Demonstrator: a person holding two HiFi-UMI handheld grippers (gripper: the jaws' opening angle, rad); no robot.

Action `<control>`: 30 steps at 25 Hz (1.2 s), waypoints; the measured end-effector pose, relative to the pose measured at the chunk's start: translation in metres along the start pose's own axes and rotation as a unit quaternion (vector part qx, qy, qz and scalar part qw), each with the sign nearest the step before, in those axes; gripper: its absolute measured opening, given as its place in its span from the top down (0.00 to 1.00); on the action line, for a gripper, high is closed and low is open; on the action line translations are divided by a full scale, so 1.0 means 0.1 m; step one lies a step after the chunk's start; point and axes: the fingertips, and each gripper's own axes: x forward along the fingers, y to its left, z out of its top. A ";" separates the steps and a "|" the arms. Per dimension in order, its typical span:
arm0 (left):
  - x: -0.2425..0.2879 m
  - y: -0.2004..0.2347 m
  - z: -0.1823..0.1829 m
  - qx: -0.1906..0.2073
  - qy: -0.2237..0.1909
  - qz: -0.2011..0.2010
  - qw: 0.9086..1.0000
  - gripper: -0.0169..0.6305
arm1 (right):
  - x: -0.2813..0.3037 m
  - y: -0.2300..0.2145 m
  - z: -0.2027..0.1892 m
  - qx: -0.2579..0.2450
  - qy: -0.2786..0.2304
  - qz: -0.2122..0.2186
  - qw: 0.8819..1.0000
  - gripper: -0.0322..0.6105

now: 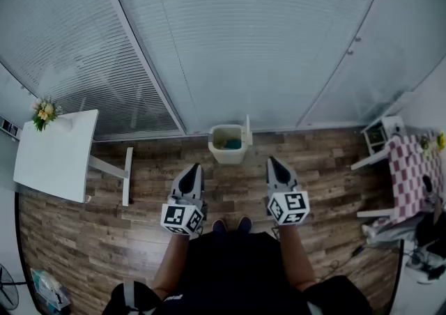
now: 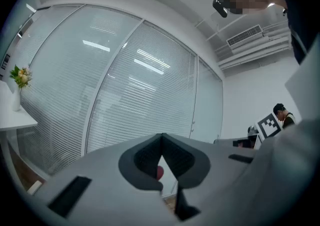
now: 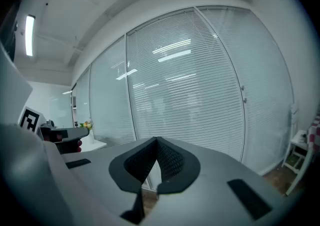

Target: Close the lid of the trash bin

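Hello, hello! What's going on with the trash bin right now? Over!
Left hand-held gripper and right hand-held gripper shut, empty. Trash bin ahead, lid standing open. Nothing on the floor between.

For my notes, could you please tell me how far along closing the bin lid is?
Nothing is done yet: the trash bin stands open, its lid upright. The left gripper and right gripper are shut, empty and short of it. Left to do: reach and lower the lid.
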 end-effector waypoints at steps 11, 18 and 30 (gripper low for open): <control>0.13 0.03 -0.03 -0.001 0.000 0.003 1.000 0.96 | 0.09 -0.09 0.01 0.000 0.004 0.005 1.000 0.95; 0.16 0.09 0.00 0.001 -0.005 0.006 1.000 0.96 | 0.18 -0.03 0.03 -0.008 0.001 0.018 1.000 0.95; 0.12 0.06 -0.02 0.003 -0.011 0.010 1.000 0.96 | 0.12 -0.02 0.04 -0.039 -0.015 0.023 0.999 0.72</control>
